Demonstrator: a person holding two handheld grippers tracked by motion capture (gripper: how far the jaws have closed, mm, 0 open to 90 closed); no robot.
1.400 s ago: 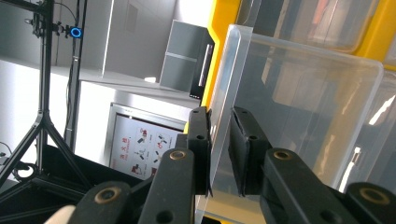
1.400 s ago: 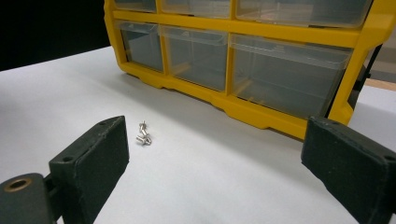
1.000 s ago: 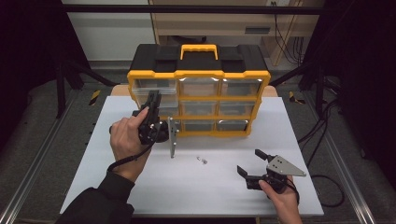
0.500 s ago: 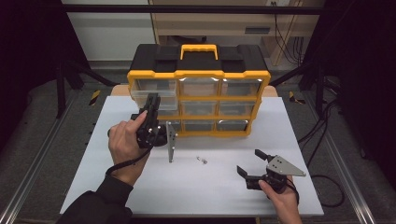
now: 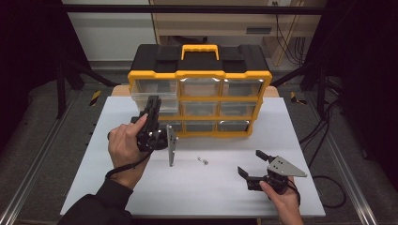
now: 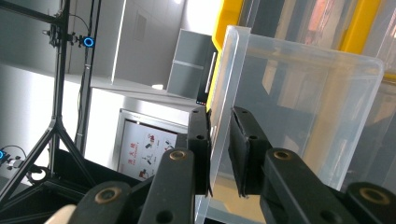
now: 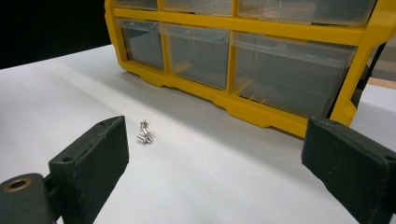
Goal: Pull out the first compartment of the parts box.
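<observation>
My left gripper [image 5: 154, 102] is shut on the thin side wall of a clear plastic drawer [image 5: 143, 97], which sticks out of the left column of the yellow and black drawer organizer [image 5: 202, 75]. In the left gripper view the two black pads pinch that wall at the left gripper [image 6: 219, 140], and the empty drawer [image 6: 303, 116] stretches away to the right. My right gripper [image 5: 249, 161] rests low over the white table [image 5: 211, 197] at the front right, jaws wide apart and empty. Small silver screws [image 5: 203, 160] lie on the table between the hands, just left of my right gripper [image 7: 219, 154] as screws [image 7: 144, 133].
The organizer [image 7: 261, 107] stands at the back of the table with several clear drawers pushed in. Dark floor, metal rails and cables surround the table. A black tripod [image 6: 51, 130] stands beyond the table edge.
The left hand has shifted only slightly with the drawer still in its grip. The right gripper has stayed where it was.
</observation>
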